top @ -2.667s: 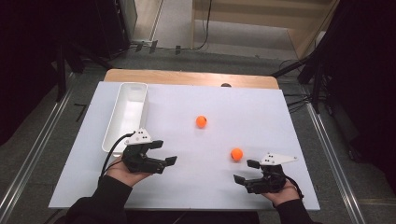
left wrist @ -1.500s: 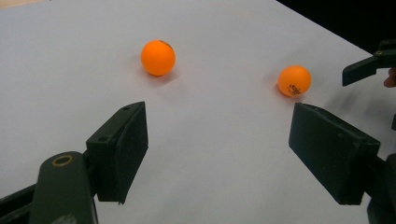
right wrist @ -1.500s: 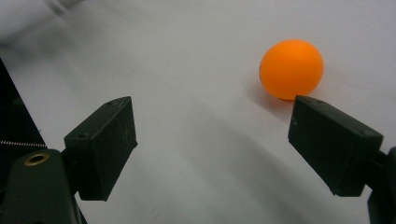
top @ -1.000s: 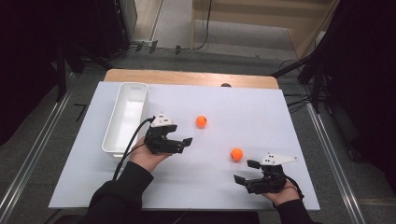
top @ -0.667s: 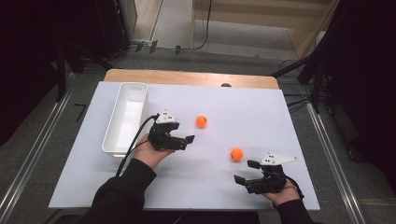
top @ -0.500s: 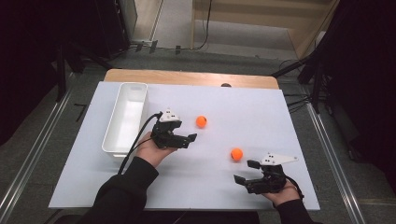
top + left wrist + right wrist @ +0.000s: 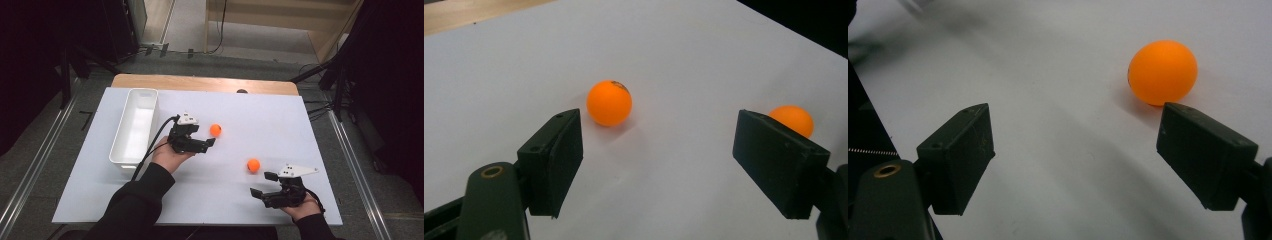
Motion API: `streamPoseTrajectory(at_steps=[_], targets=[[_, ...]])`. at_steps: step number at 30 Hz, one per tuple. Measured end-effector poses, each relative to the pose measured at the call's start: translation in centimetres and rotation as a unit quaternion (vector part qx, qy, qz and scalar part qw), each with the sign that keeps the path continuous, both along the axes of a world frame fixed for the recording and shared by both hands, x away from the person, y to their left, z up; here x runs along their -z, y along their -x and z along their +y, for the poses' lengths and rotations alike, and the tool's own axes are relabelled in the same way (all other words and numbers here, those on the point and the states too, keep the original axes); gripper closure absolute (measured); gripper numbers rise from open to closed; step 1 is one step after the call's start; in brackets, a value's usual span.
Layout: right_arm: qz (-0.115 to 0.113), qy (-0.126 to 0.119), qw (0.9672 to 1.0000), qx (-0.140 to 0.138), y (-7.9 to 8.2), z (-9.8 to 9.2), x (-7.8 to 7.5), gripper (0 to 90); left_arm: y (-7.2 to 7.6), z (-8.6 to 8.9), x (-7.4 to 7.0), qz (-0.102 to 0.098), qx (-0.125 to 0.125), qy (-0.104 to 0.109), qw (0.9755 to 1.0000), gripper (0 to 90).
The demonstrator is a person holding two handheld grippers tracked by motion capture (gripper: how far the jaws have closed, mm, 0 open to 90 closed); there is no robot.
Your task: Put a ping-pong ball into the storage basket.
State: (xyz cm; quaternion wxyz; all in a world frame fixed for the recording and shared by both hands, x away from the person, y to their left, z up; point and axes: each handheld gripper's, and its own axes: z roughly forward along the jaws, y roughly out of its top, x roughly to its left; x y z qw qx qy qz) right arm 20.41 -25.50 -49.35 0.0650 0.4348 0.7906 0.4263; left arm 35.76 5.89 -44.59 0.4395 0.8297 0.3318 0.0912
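Starting at the near edge of the counter: the right gripper is sitting low in the person's hand, jaws spread wide with nothing between them. In the right gripper view an orange ball is lying just past the tip of one jaw, off to that side and not in the gap, apart from it as far as I can tell. That's the nearer ball in the high view, resting on the white sheet just beyond that gripper.

A bit further in, the left gripper is hovering near the middle of the counter, jaws also wide open and gripping nothing. The farther ball is sitting just ahead of its tips; in the left gripper view that ball is lying right past the left-hand jaw, not between them yet.

Beyond and to the left, a white tray is lying lengthwise along the sheet.
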Motion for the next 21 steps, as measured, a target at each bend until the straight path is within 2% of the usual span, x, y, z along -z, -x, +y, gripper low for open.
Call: streamPoseTrajectory(at_steps=[4, 14, 17, 21], targets=[[0.000, 0.000, 1.0000, 0.000, 0.0, 0.0, 0.0, 13.6, -0.5, -0.5, -0.2, -0.009, -0.001, 0.000, 1.0000, 20.9], [-0.002, 0.000, 1.0000, -0.001, 0.0, 0.0, 0.0, 13.6, -1.5, -1.4, -0.1, -0.010, -0.008, -0.006, 0.9999, 22.1], [-0.001, 0.000, 1.0000, -0.001, 0.0, 0.0, 0.0, 13.6, -1.8, -1.6, 0.1, -0.015, -0.013, -0.003, 0.9998, 22.1], [-0.001, 0.000, 1.0000, -0.001, 0.0, 0.0, 0.0, 13.6, -2.3, -1.7, 0.4, -0.012, -0.022, -0.002, 0.9997, 22.1]])
